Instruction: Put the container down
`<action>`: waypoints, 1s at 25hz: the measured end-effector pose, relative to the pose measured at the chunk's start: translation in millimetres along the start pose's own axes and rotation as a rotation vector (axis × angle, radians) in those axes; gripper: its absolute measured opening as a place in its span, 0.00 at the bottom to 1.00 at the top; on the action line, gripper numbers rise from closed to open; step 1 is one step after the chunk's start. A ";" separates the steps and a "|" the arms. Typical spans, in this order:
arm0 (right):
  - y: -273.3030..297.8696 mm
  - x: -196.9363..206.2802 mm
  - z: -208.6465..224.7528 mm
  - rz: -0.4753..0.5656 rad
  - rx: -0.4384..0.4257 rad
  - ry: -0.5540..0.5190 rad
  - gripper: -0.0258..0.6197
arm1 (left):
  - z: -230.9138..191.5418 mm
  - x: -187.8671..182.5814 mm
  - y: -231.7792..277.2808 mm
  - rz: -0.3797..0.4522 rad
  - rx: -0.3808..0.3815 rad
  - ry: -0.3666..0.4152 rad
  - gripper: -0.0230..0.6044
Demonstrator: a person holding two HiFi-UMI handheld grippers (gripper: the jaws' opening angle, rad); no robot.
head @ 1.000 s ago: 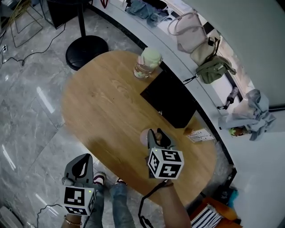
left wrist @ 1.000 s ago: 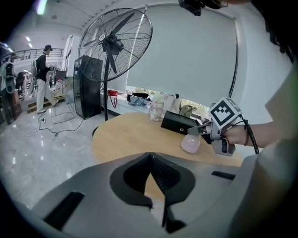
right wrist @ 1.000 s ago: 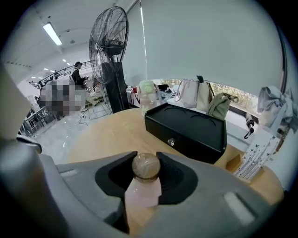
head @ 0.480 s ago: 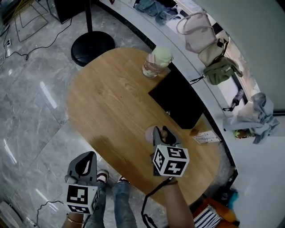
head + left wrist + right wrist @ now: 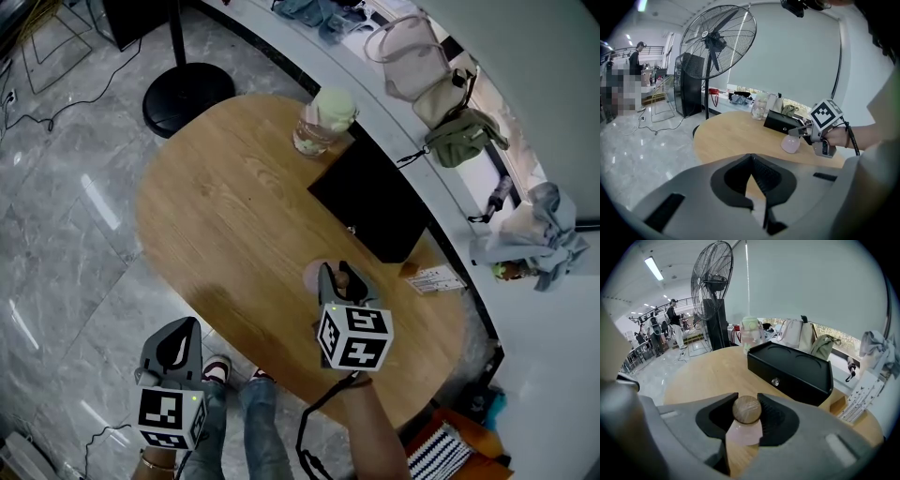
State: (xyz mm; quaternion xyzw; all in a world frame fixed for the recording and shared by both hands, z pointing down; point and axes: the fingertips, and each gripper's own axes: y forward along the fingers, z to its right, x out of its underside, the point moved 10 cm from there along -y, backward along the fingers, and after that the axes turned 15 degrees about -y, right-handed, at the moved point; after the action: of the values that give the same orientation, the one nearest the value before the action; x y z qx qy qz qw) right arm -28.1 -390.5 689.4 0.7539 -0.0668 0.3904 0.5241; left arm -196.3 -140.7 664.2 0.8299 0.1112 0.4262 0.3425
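Note:
The container (image 5: 745,430) is a small pink jar with a round cork lid (image 5: 746,409). My right gripper (image 5: 746,411) is shut on it at the lid, and the pink body hangs below the jaws. In the head view the container (image 5: 314,275) is over the near right part of the oval wooden table (image 5: 216,216), at the right gripper (image 5: 333,277). The left gripper view shows the container (image 5: 791,144) low at the tabletop; whether it touches I cannot tell. My left gripper (image 5: 178,328) hovers off the table's near edge, above the floor, shut and empty (image 5: 751,159).
A black box (image 5: 370,202) lies just beyond the container. At the far edge stands a glass jar with a pale green lid (image 5: 323,120), and a printed card (image 5: 433,279) lies at the right. A standing fan's base (image 5: 187,94) is on the floor beyond. Bags (image 5: 441,103) line the ledge.
The head camera swayed a little. Neither gripper has visibly moved relative to the table, and the right one keeps its hold on the container.

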 end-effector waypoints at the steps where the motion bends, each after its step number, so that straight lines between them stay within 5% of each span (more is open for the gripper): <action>1: -0.5 0.7 -0.6 0.000 0.002 -0.003 0.24 | 0.4 0.6 -0.2 -0.002 0.001 0.001 0.03; 25: -2.0 5.2 -8.2 0.031 0.047 -0.042 0.24 | -0.6 4.8 -7.5 -0.008 0.000 0.000 0.03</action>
State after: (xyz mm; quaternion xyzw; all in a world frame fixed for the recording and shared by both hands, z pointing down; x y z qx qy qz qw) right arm -27.7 -381.2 692.5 0.7731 -0.0802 0.3839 0.4985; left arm -193.1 -132.5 662.5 0.8295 0.1144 0.4246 0.3443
